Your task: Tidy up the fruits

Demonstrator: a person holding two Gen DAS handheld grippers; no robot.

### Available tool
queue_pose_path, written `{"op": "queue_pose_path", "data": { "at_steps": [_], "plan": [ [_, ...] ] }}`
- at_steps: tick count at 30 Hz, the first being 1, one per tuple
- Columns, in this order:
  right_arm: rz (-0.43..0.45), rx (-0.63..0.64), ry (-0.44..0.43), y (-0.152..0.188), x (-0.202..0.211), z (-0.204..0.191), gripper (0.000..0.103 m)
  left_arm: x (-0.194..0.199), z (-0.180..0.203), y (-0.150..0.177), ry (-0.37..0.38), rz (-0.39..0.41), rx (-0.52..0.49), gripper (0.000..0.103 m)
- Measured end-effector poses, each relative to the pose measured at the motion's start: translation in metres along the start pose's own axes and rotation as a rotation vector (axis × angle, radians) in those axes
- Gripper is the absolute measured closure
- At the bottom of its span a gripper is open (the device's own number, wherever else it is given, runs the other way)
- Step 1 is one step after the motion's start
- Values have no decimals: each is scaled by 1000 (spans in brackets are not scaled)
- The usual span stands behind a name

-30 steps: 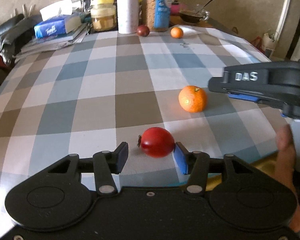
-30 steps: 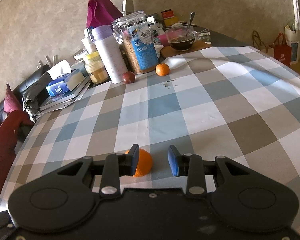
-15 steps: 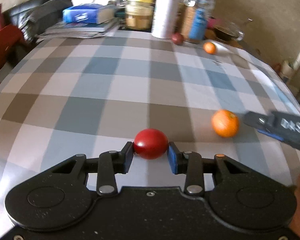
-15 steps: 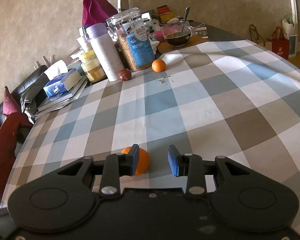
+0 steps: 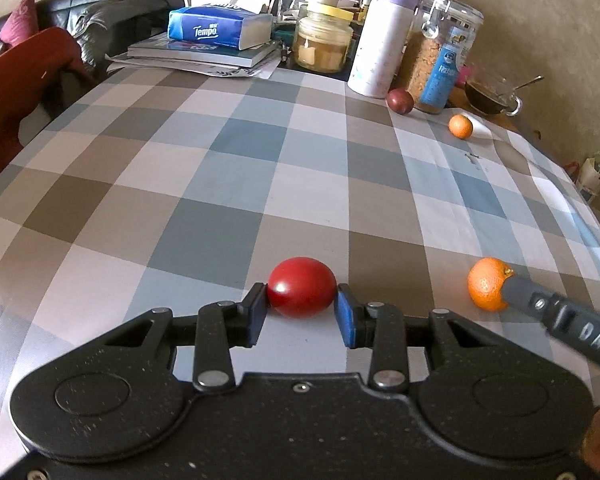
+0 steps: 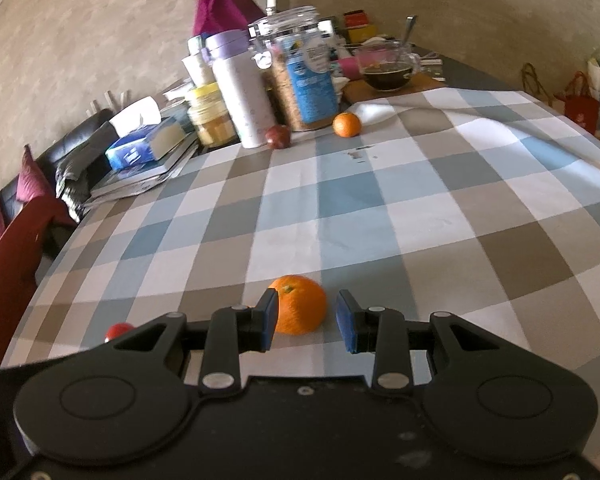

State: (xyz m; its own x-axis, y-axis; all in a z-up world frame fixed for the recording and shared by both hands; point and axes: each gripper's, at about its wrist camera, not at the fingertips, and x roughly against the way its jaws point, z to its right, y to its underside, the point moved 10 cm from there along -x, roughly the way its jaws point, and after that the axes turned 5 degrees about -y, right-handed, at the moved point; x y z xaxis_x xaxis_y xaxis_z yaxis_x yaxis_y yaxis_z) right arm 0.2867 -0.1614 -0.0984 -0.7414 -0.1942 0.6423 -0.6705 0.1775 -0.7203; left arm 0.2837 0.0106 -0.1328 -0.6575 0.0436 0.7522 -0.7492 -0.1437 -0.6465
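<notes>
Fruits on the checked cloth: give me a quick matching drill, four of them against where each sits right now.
Column one:
1. red fruit
2. large orange
3. small orange
4. dark red fruit

Column two:
A. at the foot of the white bottle
B. clamped in the jaws of the left gripper
C. far across the cloth, by the glass cup
D. between the jaws of the right gripper, one pad against it, a gap at the other

Pairs: 1-B, 2-D, 3-C, 4-A
</notes>
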Motion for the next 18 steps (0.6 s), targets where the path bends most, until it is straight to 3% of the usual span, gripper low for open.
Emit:
{"op": "queue_pose_path", "data": {
  "at_steps": [5, 18],
  "plan": [
    [-41, 42, 8, 9, -7, -8, 68, 1, -1, 0, 4, 4, 11, 57],
    [-116, -74, -7, 14, -19, -2, 68, 1, -2, 0, 15, 12, 14, 57]
  ]
}}
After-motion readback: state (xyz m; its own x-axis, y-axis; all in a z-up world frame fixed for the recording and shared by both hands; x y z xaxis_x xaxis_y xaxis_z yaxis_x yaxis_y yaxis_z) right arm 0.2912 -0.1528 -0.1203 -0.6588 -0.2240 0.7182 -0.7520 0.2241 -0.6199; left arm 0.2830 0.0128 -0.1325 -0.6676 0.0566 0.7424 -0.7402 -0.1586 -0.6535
